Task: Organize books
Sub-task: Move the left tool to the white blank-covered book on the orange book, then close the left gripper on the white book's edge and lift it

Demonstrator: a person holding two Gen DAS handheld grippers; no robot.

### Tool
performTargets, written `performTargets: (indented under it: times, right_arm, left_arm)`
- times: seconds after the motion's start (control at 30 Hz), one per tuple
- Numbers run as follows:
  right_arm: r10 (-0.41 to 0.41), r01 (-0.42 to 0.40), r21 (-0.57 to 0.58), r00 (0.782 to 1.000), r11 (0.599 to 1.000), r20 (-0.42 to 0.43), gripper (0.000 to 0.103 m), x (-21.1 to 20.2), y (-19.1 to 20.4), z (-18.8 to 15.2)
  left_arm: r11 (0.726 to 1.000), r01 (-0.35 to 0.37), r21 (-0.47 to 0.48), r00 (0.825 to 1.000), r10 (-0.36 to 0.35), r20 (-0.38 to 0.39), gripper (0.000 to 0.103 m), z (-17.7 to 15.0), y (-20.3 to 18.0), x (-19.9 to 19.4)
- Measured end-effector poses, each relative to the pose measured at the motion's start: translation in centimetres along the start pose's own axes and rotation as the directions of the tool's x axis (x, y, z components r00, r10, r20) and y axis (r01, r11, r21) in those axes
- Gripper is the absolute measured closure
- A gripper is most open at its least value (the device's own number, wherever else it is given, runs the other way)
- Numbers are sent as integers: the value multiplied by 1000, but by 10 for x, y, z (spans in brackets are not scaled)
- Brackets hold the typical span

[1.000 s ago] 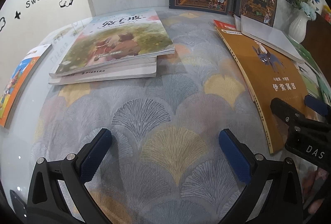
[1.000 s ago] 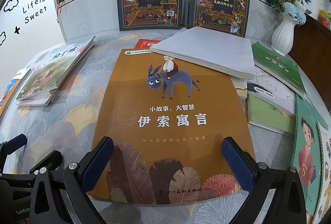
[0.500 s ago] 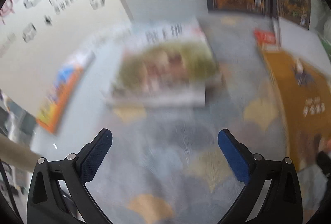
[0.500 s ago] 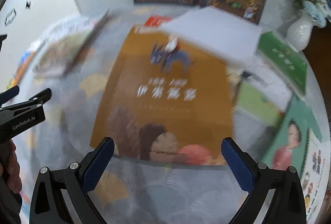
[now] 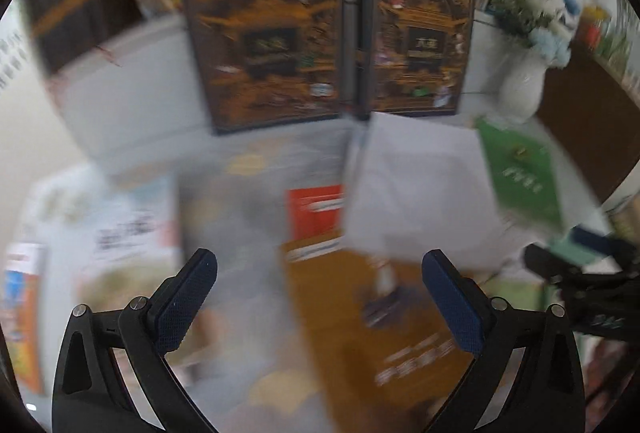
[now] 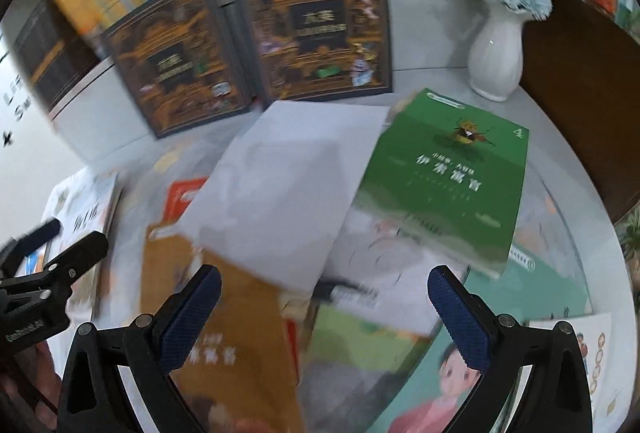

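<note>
Both views are motion-blurred. My left gripper (image 5: 320, 297) is open and empty, above the top end of the brown book (image 5: 384, 337). A white book (image 5: 416, 193) lies partly on it, with a red book (image 5: 316, 209) behind and a green book (image 5: 520, 173) to the right. A stack of picture books (image 5: 120, 233) lies at left. My right gripper (image 6: 324, 313) is open and empty, over the white book (image 6: 280, 185), the brown book (image 6: 240, 333) and the green book (image 6: 448, 177). Each gripper shows at the edge of the other's view.
Two dark encyclopedias (image 6: 312, 25) stand upright against the white shelf at the back, below rows of shelved books. A white vase (image 6: 496, 53) with blue flowers stands back right beside a dark wooden panel. More books (image 6: 440, 373) overlap at the front right.
Both grippers have tilted up and swung right and forward. The left view has turned from the picture-book stack to the brown and white books. The right view now centres on the white and green books.
</note>
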State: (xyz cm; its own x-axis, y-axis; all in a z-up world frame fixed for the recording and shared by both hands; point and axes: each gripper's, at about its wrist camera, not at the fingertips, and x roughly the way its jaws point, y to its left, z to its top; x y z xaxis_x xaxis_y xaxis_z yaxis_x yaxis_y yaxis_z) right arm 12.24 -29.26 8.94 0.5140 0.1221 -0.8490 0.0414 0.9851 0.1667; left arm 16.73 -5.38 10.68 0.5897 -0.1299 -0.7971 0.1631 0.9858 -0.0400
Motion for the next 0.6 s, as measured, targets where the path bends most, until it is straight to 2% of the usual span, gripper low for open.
performTargets:
  times: [0.13, 0.17, 0.2, 0.23, 0.37, 0.43, 0.5, 0.6]
  right_arm:
    - [-19, 19, 24, 999, 1000, -33, 3, 26, -8, 16]
    - [-15, 16, 26, 999, 1000, -43, 5, 34, -8, 19]
    - [-7, 8, 29, 998, 1000, -56, 14, 42, -7, 21]
    - [-1, 3, 32, 998, 999, -67, 23, 46, -7, 20]
    - [20, -13, 71, 994, 997, -109, 30, 69, -8, 22]
    - [32, -23, 77, 992, 997, -119, 41, 77, -7, 23]
    - [41, -32, 77, 992, 997, -120, 45, 81, -5, 23]
    - [46, -38, 72, 992, 997, -117, 47, 81, -2, 27]
  left_arm:
    - [997, 83, -9, 996, -83, -36, 1, 19, -2, 37]
    - [995, 95, -10, 994, -95, -55, 2, 22, -2, 46]
    - [994, 110, -7, 991, -111, -80, 3, 26, -2, 59]
    - [992, 125, -1, 987, -124, -99, 8, 28, -4, 68]
    - [986, 163, 19, 977, -159, -143, 20, 36, -7, 91]
    - [984, 174, 27, 971, -167, -169, 31, 38, -8, 102]
    - [981, 194, 25, 963, -185, -193, 36, 40, -9, 112]
    - [970, 244, 12, 942, -235, -238, 51, 39, -12, 127]
